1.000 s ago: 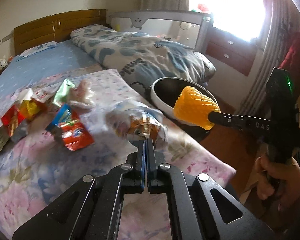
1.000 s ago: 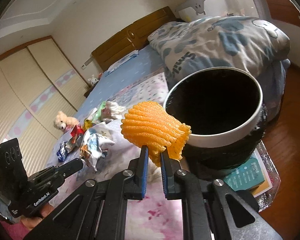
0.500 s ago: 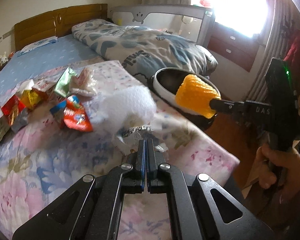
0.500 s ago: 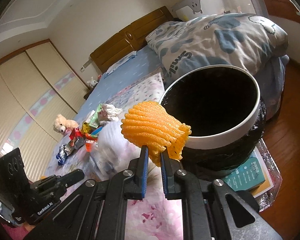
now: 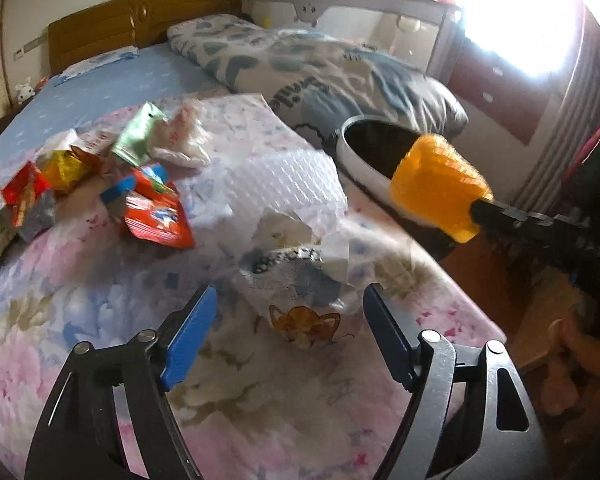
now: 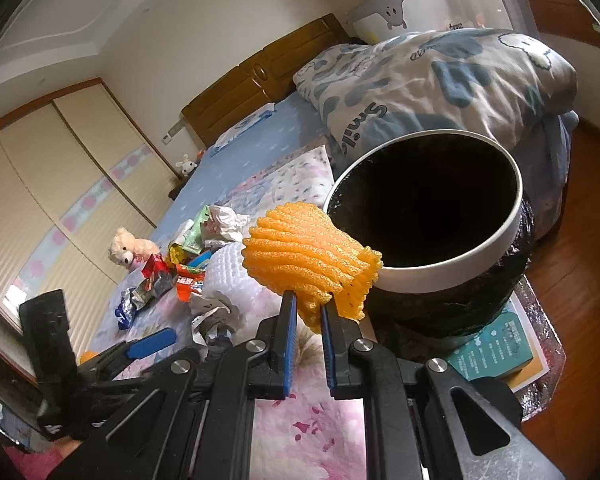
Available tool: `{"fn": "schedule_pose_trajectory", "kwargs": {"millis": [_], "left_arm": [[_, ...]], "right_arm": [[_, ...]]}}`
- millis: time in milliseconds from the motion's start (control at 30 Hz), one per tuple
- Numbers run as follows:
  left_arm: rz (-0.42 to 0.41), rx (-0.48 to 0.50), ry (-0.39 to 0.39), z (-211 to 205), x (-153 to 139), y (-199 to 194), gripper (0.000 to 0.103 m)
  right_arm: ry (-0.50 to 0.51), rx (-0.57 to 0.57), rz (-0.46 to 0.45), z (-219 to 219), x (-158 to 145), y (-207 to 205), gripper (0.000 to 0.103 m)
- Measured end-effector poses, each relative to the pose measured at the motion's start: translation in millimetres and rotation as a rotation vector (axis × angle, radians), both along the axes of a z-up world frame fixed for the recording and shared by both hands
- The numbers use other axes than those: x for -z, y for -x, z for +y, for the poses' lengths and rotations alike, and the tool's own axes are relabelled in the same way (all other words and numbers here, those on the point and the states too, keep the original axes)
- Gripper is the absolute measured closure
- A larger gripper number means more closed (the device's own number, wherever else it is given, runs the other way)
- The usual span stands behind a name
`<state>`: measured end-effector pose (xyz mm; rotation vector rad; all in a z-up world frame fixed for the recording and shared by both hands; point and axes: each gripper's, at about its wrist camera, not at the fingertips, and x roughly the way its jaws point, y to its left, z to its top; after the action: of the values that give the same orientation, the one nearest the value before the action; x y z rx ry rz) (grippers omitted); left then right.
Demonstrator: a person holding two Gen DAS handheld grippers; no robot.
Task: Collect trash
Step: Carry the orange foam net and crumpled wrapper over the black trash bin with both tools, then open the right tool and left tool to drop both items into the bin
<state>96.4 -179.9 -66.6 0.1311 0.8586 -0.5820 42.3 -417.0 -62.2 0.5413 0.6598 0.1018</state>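
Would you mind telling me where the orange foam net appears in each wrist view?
Left wrist view: the orange foam net is at right of centre, in the right claw, before the bin.
Right wrist view: it sits at centre, pinched just above the claw's fingers.
Shared landmark: the white-rimmed bin just behind it.

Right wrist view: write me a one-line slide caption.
Right gripper pinches an orange foam net beside the open trash bin, snack wrappers scattered on the bed behind.

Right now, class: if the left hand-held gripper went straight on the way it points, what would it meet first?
Probably the crumpled cartoon wrapper lying on the bed between the open left hand-held gripper fingers; depth is uncertain.
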Motion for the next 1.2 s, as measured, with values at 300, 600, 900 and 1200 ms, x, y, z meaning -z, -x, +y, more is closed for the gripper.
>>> {"fn": "schedule_pose_trajectory", "kwargs": {"millis": [300, 600, 900, 1200], "left_arm": [[-0.020, 0.035, -0.007, 21.1, -2.1, 22.4, 0.080], [-0.053, 0.143, 0.028, -6.0, -23.0, 37.8, 0.080], [0.009, 0.183, 0.019, -52.4, -23.6, 9.8, 0.080], [0.017, 0.204, 0.000, -98.2, -31.4, -16.9, 0.079]], "right_arm": [[-0.012, 0.004, -0.012, -3.2, -2.2, 3.8, 0.092], [-0.010, 0.010, -0.023, -11.6, -6.7, 6.4, 0.092], [0.006, 0.054, -0.009, -43.4, -9.6, 7.3, 0.091], [0.058, 0.071, 0.030, -67.6, -12.6, -10.9, 0.091]]}}
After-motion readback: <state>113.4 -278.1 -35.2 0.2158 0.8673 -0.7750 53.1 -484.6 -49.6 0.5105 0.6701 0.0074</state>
